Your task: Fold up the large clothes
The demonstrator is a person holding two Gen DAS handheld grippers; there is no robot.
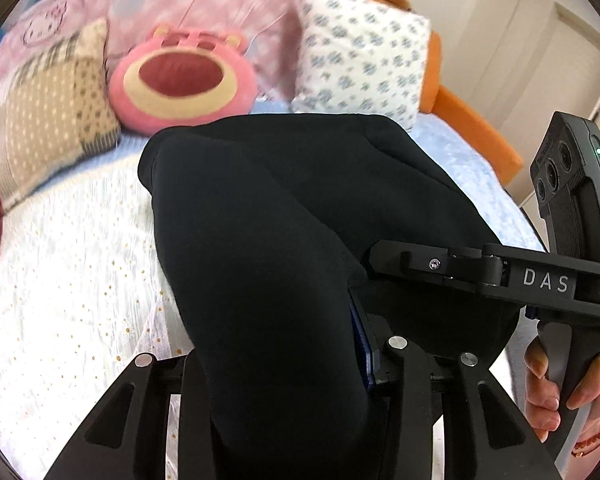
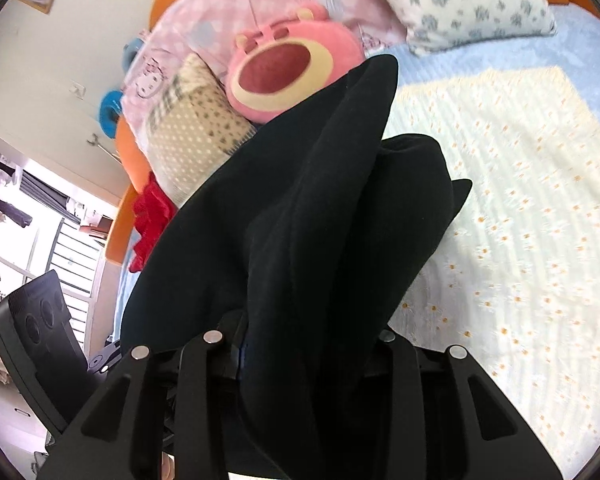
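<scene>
Left tongs [image 1: 292,364] and right tongs [image 2: 300,356]: I read both as clamped on the black, thick, soft fabric garment [image 1: 268,216], which bunches between each pair of fingers and hangs toward twelve o'clock over the bed's cream daisy-print blanket [image 1: 68,264]. To fold well, I judge I should keep both grips level and taut, then lay the far edge down flat. Beyond, at eleven o'clock, sits a round pink bear-face plush cushion [image 1: 182,80].
</scene>
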